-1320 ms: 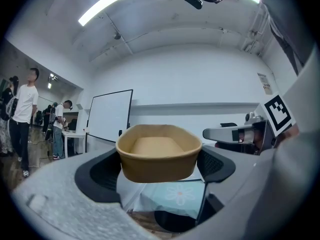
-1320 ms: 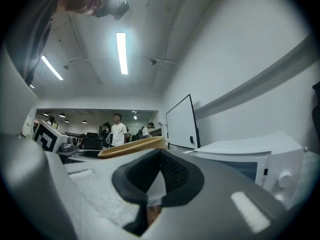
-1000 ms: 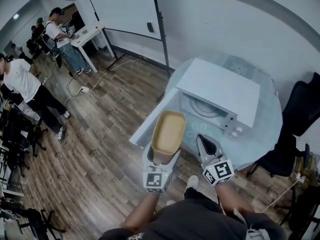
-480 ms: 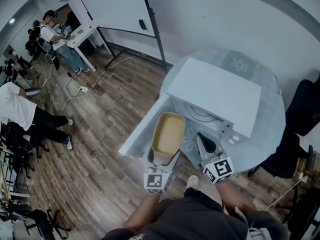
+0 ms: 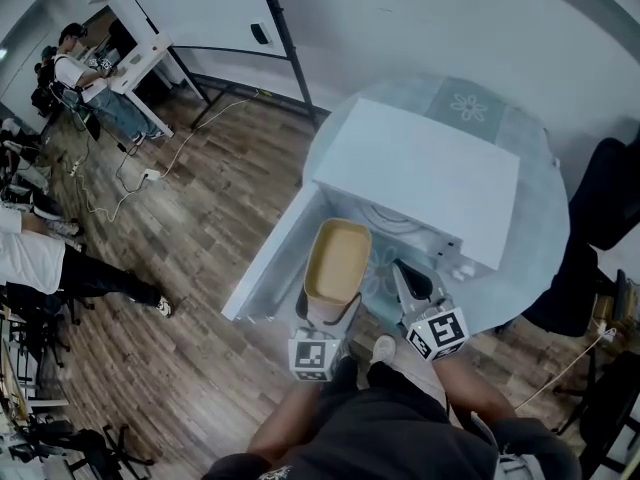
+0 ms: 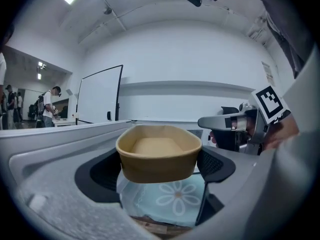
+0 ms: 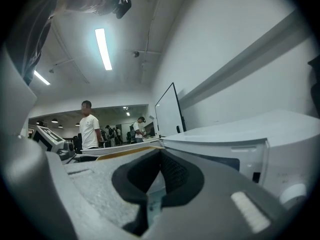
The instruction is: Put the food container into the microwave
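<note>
A tan oval food container [image 5: 338,258] hangs level in front of the white microwave [image 5: 420,173], whose door [image 5: 272,258] stands open to the left. My left gripper [image 5: 331,308] is shut on the container's near end. In the left gripper view the container [image 6: 159,151] sits between the dark pads of my left gripper [image 6: 159,170] and looks empty. My right gripper [image 5: 411,281] floats just right of the container, shut on nothing. In the right gripper view the pads of my right gripper [image 7: 161,176] meet, with the microwave's front [image 7: 240,144] to the right.
The microwave stands on a round table [image 5: 535,243] with a flower-print cloth. A dark chair [image 5: 612,203] is at the right. People stand around desks [image 5: 135,63] far left, near a whiteboard [image 5: 200,8], with cables on the wood floor [image 5: 190,258].
The view has closed in on the table. The container in my left gripper is now nearer the open microwave front, and my right gripper has kept its place beside it.
</note>
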`<state>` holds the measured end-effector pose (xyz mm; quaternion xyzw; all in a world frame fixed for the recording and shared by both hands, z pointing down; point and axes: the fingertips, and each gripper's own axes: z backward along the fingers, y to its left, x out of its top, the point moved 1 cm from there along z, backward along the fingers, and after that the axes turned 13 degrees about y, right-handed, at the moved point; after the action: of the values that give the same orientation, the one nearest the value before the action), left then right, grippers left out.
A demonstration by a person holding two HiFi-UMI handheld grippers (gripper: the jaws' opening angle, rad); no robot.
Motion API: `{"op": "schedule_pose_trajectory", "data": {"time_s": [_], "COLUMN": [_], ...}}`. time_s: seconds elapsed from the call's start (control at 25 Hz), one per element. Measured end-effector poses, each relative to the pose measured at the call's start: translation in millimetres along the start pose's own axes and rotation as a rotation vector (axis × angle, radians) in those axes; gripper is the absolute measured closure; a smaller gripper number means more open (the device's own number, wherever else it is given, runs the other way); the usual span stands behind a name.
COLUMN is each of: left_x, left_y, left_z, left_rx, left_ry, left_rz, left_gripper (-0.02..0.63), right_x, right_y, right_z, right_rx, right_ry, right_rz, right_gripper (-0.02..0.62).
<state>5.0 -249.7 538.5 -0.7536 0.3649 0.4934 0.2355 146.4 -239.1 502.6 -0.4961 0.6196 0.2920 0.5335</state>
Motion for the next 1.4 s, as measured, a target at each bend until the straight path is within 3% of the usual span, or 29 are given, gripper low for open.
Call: {"op": "schedule_pose_trajectory", "data": {"time_s": [0.76,1.4], "left_x": [-38,-35], "left_y": [13,1], "left_z": [-86,-165], "left_rx": [-0.145,-0.236], "left_ry": [0.067,0.060], "left_rz": [-0.008,-0.055], "left_gripper": [0.123,0.123], "right_x": [-57,-90], "right_y": [-34,-71], "right_z": [-45,-66], "right_rx": [-0.127,-0.191], "right_ry": [0.106,0.136], "right_rz": [-0.045,-0.093], "right_gripper": [0.594,0.594]}}
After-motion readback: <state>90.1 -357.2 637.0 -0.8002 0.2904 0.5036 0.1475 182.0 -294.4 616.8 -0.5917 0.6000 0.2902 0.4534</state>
